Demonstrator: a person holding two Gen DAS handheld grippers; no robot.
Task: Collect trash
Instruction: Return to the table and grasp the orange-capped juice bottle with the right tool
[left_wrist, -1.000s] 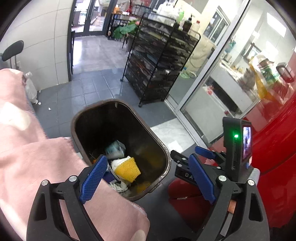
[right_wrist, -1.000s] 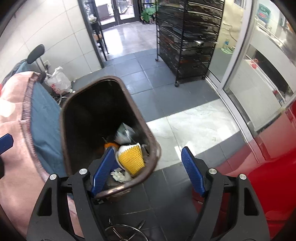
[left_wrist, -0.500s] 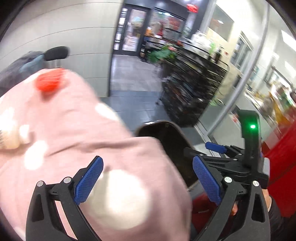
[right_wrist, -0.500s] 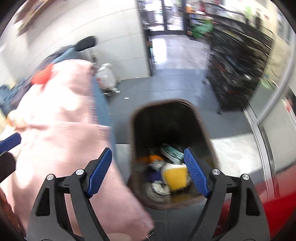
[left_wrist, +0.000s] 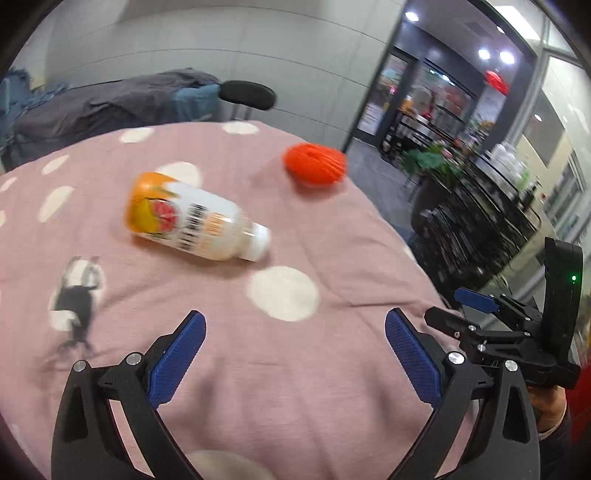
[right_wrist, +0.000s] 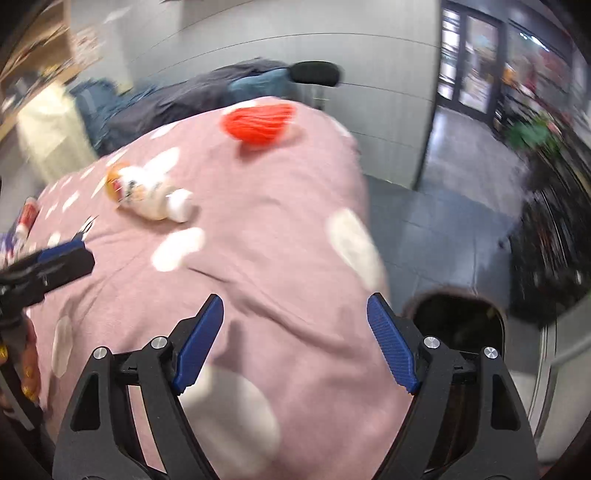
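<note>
A plastic drink bottle with an orange fruit label lies on its side on the pink dotted cloth; it also shows in the right wrist view. A crumpled orange-red net lies beyond it, and shows in the right wrist view too. A small black-and-white scrap lies at the left. My left gripper is open and empty above the cloth. My right gripper is open and empty. The brown trash bin stands low right on the floor, mostly hidden.
A dark cloth-covered seat and a black headrest stand behind the table by the grey wall. A black wire rack stands at the right. Grey tiled floor lies beside the table. More small items sit at the table's left edge.
Both grippers have swung up and left from the trash bin to over the pink cloth. The bottle and the orange-red net have come into view. Both stay open.
</note>
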